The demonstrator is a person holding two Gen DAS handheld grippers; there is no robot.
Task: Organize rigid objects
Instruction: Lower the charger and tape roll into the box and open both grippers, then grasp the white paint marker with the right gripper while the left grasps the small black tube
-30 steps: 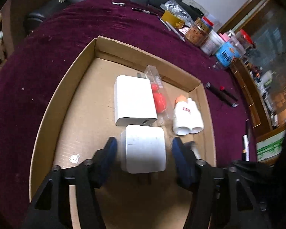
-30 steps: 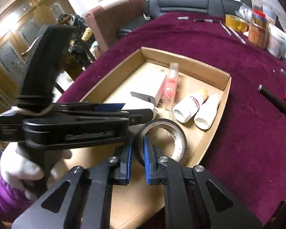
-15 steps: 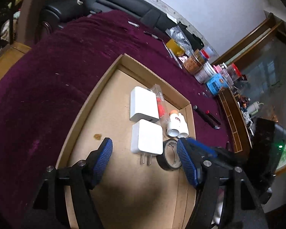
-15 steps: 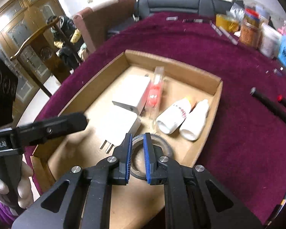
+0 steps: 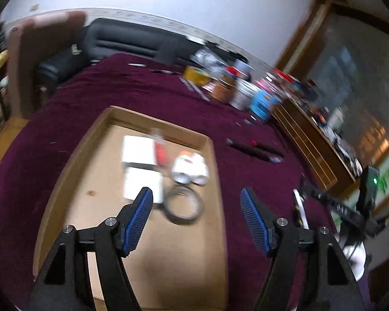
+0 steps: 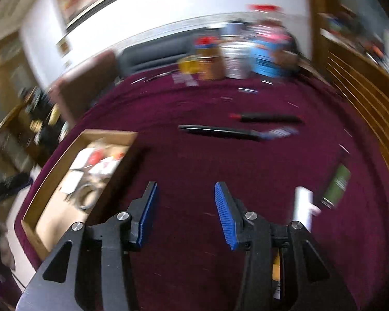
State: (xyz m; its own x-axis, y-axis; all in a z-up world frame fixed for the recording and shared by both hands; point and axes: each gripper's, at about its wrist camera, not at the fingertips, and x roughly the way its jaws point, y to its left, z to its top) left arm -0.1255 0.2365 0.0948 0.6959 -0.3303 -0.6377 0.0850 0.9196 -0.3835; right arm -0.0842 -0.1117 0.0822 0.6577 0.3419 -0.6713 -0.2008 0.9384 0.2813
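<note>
Both tongs are empty, so by my reading the step in hand is the reach for the next loose piece. The right tongs [image 6: 185, 212] hang over bare purple cloth [image 6: 194, 160], jaws partly apart and opening, nothing between them. The left tongs [image 5: 195, 223] stand wide above the near half of the cardboard tray [image 5: 72, 160], also holding nothing.

Still outside the tray on the cloth are 2 dark pens [image 6: 220, 131], lying far of the right tongs, and a white tube [image 6: 302, 207] just to their right beside a green-labelled item too blurred to name. The next move likely calls for swinging the right tongs over 1 of these, lining the jaws across its narrow width, then closing.

The tray already holds 2 white chargers [image 5: 138, 150] in its middle, 1 behind the other, a clear packet with something red [image 5: 159, 150] to their right, 2 white bottles [image 5: 190, 168] side by side further right, and a ring of dark tape [image 5: 182, 206] lying flat near them. The tray's near-left floor is bare.
</note>
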